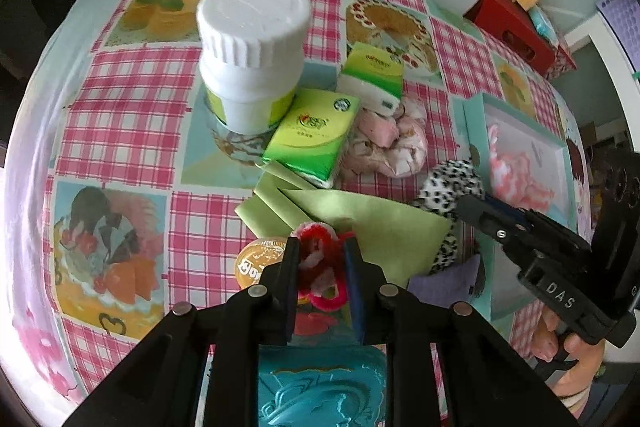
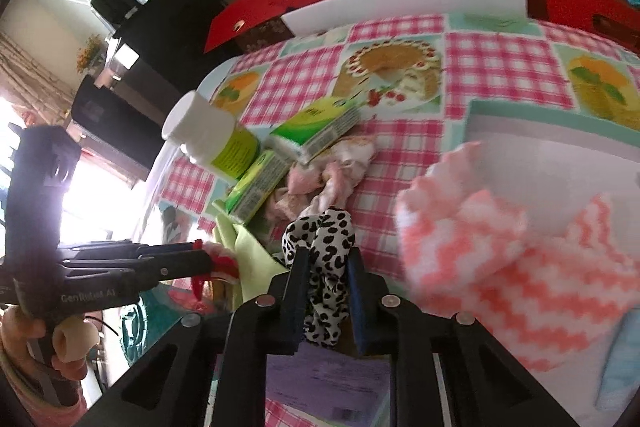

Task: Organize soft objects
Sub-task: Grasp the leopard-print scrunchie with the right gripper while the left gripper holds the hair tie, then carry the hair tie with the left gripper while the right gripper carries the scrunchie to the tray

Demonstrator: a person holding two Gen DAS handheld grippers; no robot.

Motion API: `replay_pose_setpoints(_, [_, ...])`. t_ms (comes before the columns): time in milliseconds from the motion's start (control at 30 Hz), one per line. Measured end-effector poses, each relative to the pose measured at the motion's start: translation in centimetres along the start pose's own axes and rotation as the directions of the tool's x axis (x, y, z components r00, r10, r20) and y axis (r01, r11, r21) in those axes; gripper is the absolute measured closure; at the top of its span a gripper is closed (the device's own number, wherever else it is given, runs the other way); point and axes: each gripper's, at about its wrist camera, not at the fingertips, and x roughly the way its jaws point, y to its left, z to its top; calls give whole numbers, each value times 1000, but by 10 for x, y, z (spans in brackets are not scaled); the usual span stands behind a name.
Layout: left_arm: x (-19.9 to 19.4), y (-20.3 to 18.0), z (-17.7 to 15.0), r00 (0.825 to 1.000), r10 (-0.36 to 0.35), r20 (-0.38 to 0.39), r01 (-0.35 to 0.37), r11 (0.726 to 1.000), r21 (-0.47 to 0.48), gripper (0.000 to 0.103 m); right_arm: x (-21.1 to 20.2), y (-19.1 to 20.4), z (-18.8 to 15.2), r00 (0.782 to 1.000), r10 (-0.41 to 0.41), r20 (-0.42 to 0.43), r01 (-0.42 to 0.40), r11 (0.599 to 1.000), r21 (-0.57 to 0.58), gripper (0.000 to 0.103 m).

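Observation:
My left gripper is shut on a red and white fuzzy pipe-cleaner toy, above a green cloth. It shows from the side in the right wrist view. My right gripper is shut on a black-and-white leopard-print scrunchie, also seen in the left wrist view. A teal-rimmed tray at right holds a pink and white zigzag cloth. A pale pink scrunchie lies behind the green cloth.
A white pill bottle and two green tissue packs stand mid-table on the pink checked tablecloth. A gold coin, a purple pouch and a teal embossed object lie near me. Boxes line the far edge.

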Motion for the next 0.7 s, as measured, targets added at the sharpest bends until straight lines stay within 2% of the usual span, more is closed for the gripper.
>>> replay_pose_setpoints(233, [-23,6,-5,997,10,82,-6,998,-55,82,-28,-10,4,998,-6,64,5,1000,25,84])
replay_pose_setpoints(367, [-46,1,-9,987,27,158,-17,998,-60,82,-52,-8,7,992,-1,124,-2,1000,24,84])
replay_pose_setpoints(467, [-68,-7,-11,973,36,226,-25,998,-52,82,-71,-8,7,986,4,169,-8,1000,19,84])
replay_pose_setpoints(700, [-120,-39,-12,920,29,390,-23,1000,-20,81,-125,-16,5,956,-18,293,10,1000,29,84])
